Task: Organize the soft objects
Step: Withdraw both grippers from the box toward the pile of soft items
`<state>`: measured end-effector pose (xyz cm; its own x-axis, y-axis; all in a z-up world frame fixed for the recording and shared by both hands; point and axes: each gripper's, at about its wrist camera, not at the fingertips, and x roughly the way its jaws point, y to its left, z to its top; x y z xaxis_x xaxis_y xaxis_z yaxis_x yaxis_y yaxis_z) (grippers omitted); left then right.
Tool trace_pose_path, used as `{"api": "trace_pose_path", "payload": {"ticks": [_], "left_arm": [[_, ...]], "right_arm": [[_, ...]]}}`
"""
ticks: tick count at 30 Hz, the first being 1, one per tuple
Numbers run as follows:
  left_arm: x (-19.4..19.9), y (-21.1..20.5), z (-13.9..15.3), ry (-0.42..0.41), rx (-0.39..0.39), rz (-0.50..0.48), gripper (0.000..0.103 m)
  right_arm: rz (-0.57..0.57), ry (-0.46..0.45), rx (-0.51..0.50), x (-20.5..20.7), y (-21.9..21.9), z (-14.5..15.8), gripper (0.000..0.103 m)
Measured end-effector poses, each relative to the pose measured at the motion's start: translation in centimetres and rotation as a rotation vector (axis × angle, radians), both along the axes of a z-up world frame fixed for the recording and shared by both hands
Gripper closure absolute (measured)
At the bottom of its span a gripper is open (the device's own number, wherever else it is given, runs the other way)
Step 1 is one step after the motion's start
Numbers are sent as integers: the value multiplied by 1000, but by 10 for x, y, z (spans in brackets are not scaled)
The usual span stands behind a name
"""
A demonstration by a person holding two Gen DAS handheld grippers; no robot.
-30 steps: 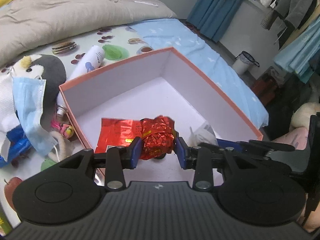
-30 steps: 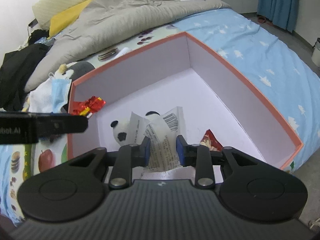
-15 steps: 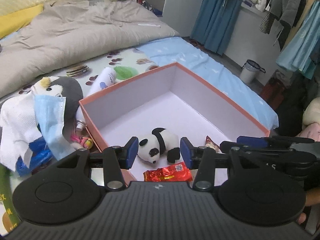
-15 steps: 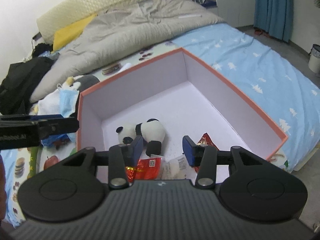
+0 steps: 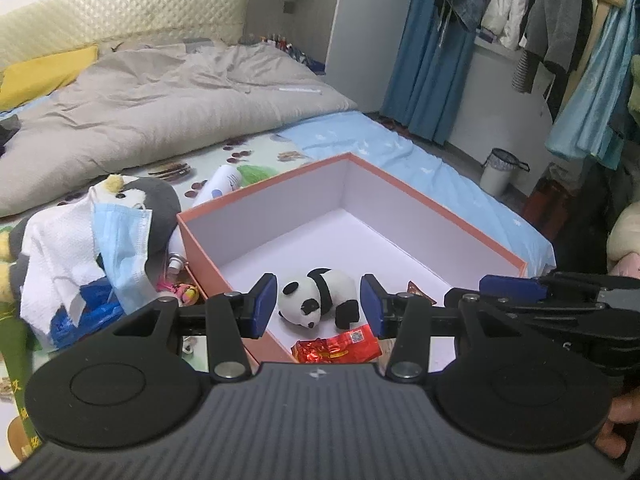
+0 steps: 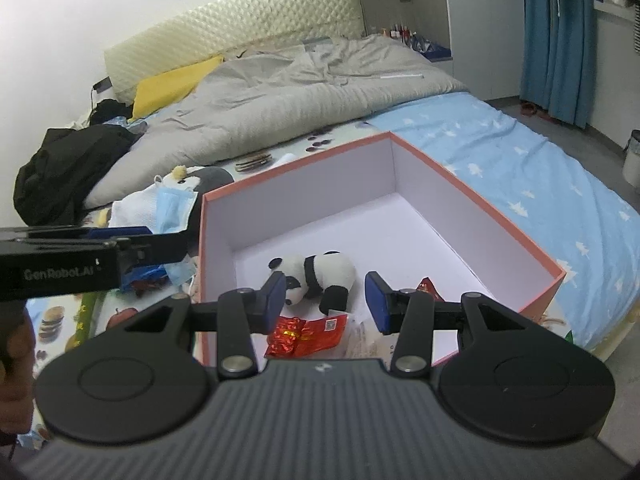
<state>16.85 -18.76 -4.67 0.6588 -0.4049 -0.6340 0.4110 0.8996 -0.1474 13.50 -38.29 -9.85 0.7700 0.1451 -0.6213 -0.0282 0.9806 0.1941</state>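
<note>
An orange box (image 5: 440,212) with a white inside stands on the bed. In it lie a panda plush (image 5: 320,292), a red foil packet (image 5: 336,350) and a small red snack bag (image 5: 420,292). My left gripper (image 5: 318,308) hangs open above the box's near end, nothing between its fingers. In the right wrist view my right gripper (image 6: 326,300) is also open and empty over the same end of the box (image 6: 480,200). Below it are the panda plush (image 6: 320,270), the foil packet (image 6: 304,334) and a pale wrapper (image 6: 368,336).
Left of the box a penguin plush (image 5: 136,200) lies under a white cloth (image 5: 60,240) and a blue face mask (image 5: 124,240), beside a white bottle (image 5: 224,182). A grey duvet (image 5: 160,100) covers the far bed. Black clothes (image 6: 68,160) lie at the left, and a bin (image 5: 500,172) stands on the floor.
The left gripper let go of the red foil packet and the right let go of the pale wrapper; both now lie in the box. Both grippers opened and drew back and up.
</note>
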Motion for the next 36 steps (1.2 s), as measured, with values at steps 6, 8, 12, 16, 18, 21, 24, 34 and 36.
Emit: {"api": "trace_pose_path", "payload": {"ticks": [6, 8, 12, 16, 18, 21, 24, 34, 36], "left_arm": [[-20, 13, 1, -15, -7, 34, 51], [-25, 20, 0, -14, -12, 47, 50], [-32, 32, -4, 0, -23, 78, 50], [-40, 42, -5, 4, -25, 99, 50], [-44, 47, -5, 1, -26, 114, 50], [-48, 57, -3, 0, -44, 132, 50], [-53, 66, 2, -17, -48, 147, 50], [-86, 114, 15, -54, -77, 232, 30], [-96, 124, 16, -65, -79, 269, 30]], "right_arm": [[24, -22, -18, -16, 10, -2, 56], [29, -23, -15, -19, 12, -3, 56], [46, -29, -12, -24, 17, -4, 56], [62, -35, -8, -27, 25, -4, 56], [75, -38, 4, -29, 30, -4, 56], [115, -41, 24, -30, 39, -1, 56], [129, -54, 11, -31, 50, 4, 56], [185, -99, 46, -48, 83, 10, 56], [206, -85, 70, -51, 89, 8, 56]]}}
